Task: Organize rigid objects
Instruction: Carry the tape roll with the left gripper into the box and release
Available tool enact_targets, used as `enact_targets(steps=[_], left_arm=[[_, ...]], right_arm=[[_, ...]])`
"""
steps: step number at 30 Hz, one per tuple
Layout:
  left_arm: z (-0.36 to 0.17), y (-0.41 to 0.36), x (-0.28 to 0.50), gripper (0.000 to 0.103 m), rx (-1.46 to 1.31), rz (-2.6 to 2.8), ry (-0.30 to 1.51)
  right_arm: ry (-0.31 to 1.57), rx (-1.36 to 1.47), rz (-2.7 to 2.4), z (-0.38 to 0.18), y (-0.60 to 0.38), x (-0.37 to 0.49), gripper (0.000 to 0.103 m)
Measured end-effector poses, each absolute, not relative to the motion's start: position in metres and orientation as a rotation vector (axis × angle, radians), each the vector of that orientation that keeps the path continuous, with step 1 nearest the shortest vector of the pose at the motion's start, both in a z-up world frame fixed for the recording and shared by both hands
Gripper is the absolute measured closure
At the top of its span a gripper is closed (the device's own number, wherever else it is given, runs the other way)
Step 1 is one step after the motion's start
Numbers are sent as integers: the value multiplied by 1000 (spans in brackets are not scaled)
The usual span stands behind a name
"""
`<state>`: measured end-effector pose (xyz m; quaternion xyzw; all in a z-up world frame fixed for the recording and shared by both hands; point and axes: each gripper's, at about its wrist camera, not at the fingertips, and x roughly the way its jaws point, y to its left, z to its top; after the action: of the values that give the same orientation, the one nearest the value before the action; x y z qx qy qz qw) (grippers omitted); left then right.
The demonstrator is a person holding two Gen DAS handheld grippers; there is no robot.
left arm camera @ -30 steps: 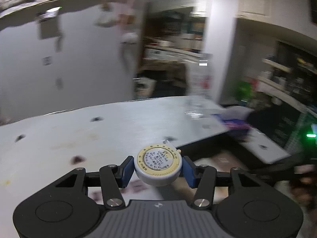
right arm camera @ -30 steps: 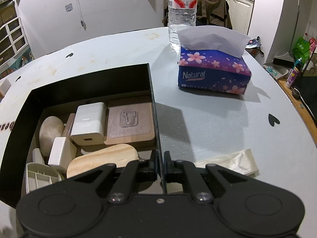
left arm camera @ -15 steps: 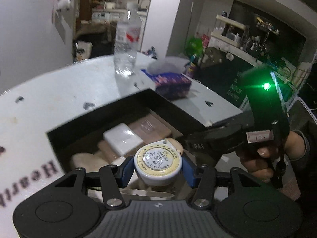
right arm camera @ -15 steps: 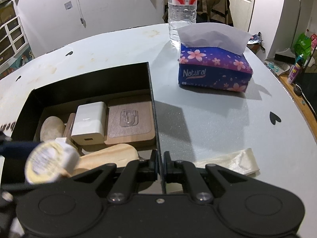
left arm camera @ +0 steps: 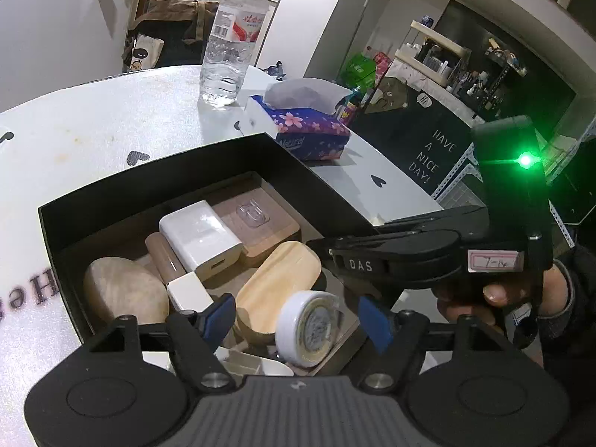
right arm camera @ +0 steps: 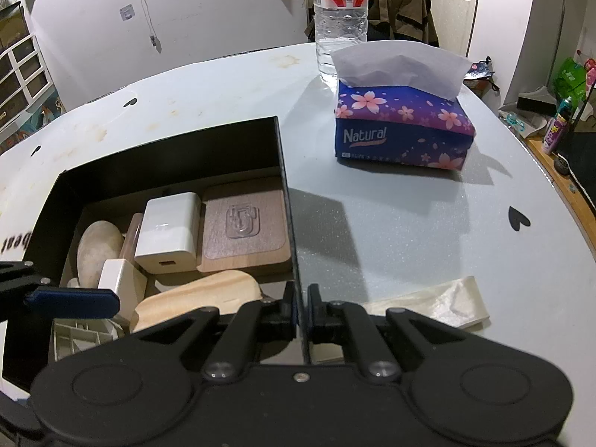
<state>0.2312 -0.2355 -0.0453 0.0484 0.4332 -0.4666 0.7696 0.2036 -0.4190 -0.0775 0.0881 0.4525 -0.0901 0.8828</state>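
Observation:
A black box (left arm camera: 156, 171) on the white table holds a white charger (left arm camera: 199, 234), a wooden block with a clear hook (left arm camera: 257, 219), a round stone (left arm camera: 123, 290) and an oval wooden piece (left arm camera: 279, 279). My left gripper (left arm camera: 298, 316) hangs over the box's near corner, its jaws opening. Between them a round white tape measure (left arm camera: 307, 329) tips on its edge, clear of both blue pads. One left finger (right arm camera: 70, 298) shows in the right wrist view. My right gripper (right arm camera: 300, 309) is shut on the box's right wall (right arm camera: 287, 205).
A water bottle (left arm camera: 232, 41) and a blue flowered tissue box (left arm camera: 301, 130) stand on the table beyond the box. A crumpled beige strip (right arm camera: 432, 301) lies right of my right gripper. The table's edge (right arm camera: 558, 201) curves close on the right.
My left gripper swung from over the bare table to above the box and tilted down. Its jaws spread and let go of the tape measure, which tipped onto its edge. The right gripper kept still.

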Motion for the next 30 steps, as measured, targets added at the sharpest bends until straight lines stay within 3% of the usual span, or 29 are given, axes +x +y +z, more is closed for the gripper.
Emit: enact_targets(steps=[14,20,30], left_arm=[[-36,-231,226,29,136,-994,909],[-23,-219,221,23,128,-959,870],[-1,-186,208,3,85,-838,791]], right_arm=[[941,185,-188,-78,-419,203,97],[940,182,-189,-77,-418,203,97],[935,179,-184,-76,-418,202,97]])
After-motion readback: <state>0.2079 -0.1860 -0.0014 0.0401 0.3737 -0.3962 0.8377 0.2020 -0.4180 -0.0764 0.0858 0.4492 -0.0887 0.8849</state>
